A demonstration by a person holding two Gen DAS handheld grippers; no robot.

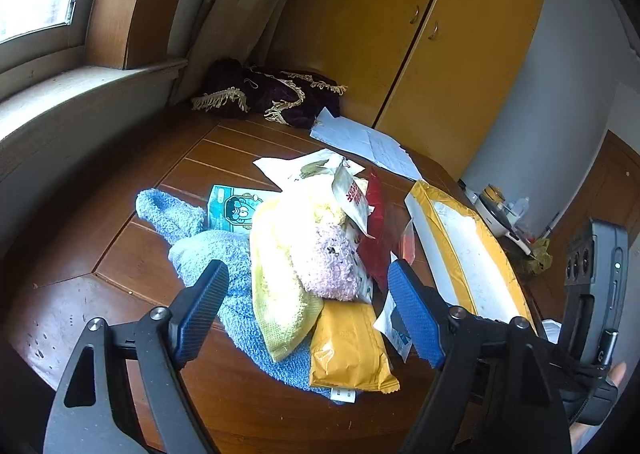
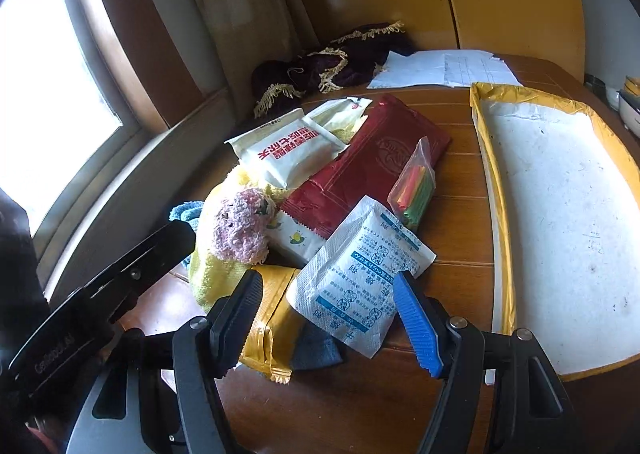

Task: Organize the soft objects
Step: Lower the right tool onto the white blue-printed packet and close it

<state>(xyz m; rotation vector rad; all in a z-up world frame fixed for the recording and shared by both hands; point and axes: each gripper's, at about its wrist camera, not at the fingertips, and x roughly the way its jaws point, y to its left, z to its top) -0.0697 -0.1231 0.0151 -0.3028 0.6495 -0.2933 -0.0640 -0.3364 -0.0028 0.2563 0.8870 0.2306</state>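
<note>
Both tools, left [image 1: 308, 310] and right [image 2: 328, 318], hover wide open and empty over a mixed heap [image 1: 304, 254] of towels and packets mid-desk [image 2: 452, 294]; the tray [image 2: 560, 221] at the right edge is bare, so sorting looks barely begun.

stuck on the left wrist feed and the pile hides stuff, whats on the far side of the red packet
Observer: A small clear bag of coloured sticks leans against the red packet.
Operator: anything in front of the right gripper
Observer: A white sachet with blue print lies just ahead of the right gripper, overlapping the yellow packet. The jaws are open and hold nothing.
Operator: is the tray free
Observer: The white tray with yellow edging shows only scuff marks inside; nothing lies in the part visible.
Operator: where's the pink thing
Observer: The pink fluffy item sits on the yellow towel, beside the red packet.
</note>
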